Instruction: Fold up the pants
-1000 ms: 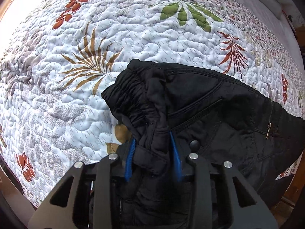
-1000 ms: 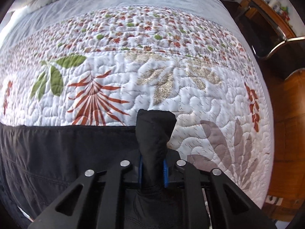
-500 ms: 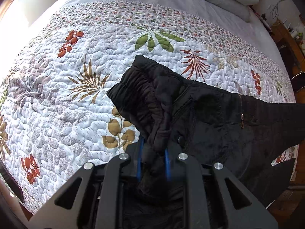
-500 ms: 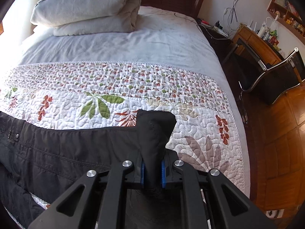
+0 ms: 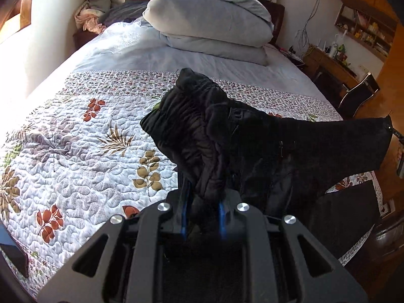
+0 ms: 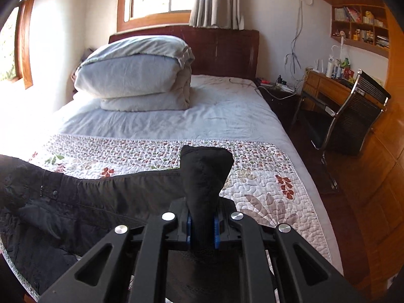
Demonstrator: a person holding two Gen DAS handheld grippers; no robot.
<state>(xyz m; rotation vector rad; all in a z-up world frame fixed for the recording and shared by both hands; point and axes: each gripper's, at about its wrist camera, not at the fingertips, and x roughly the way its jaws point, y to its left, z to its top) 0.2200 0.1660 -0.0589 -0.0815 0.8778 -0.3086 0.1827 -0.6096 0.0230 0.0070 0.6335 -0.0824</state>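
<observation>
Gripping black pants (image 5: 252, 139) over quilt (image 5: 75, 139), duvet (image 6: 136, 75) beyond

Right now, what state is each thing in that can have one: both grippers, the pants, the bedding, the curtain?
Left gripper: shut on waistband.
Right gripper: shut on leg end.
Black padded pants: lifted, stretched between grippers.
Grey folded duvet: stacked by headboard.
Floral quilted bedspread: spread flat.
Grey curtain: drawn aside.

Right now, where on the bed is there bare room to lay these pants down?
Free: the floral quilt left of the pants, and the grey sheet between the quilt's border and the folded duvet. Crowded: the head end under that duvet.
</observation>
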